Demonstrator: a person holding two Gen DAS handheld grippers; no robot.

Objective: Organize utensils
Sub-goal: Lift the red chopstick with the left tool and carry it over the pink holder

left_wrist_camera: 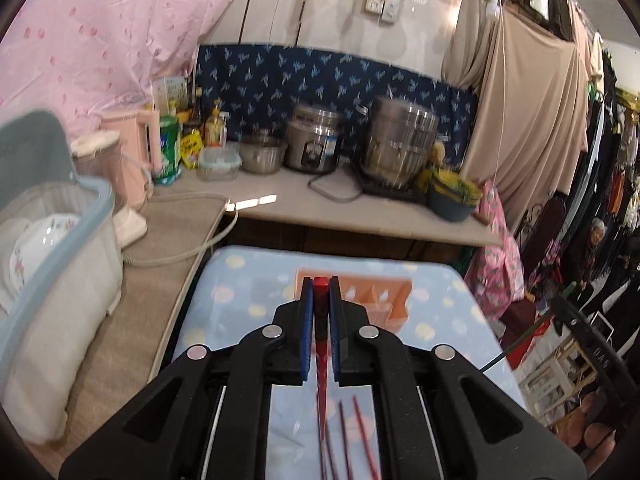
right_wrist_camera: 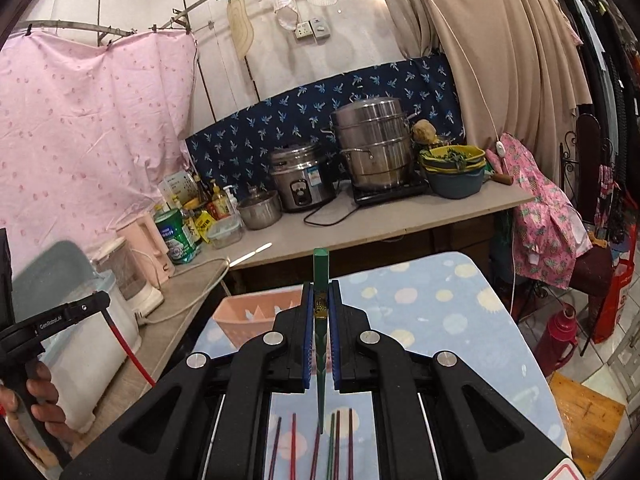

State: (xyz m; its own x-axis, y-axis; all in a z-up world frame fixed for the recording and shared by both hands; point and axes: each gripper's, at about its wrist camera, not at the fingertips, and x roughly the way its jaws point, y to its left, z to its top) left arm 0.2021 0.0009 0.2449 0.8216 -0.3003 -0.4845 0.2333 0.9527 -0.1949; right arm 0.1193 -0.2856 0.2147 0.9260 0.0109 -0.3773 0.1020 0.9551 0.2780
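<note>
My left gripper is clamped on a red chopstick, which runs between the blue pads with its thick end poking out past the tips. My right gripper is clamped the same way on a green chopstick, whose square end stands clear above the jaws and whose thin end hangs down between the arms. Both sticks are off the table, held over the blue dotted tablecloth.

The pink slotted holder sits ahead on that cloth, near its far edge. I cannot see any chopsticks in it from here, though part of it is hidden behind my jaws, so I judge the sorting barely begun, or at its first pair.

What is left looks like most of the job: several loose chopsticks, mostly dark red with one green, lie side by side on the cloth below my right gripper, and a few show under the left. These two need dropping into the holder first.
</note>
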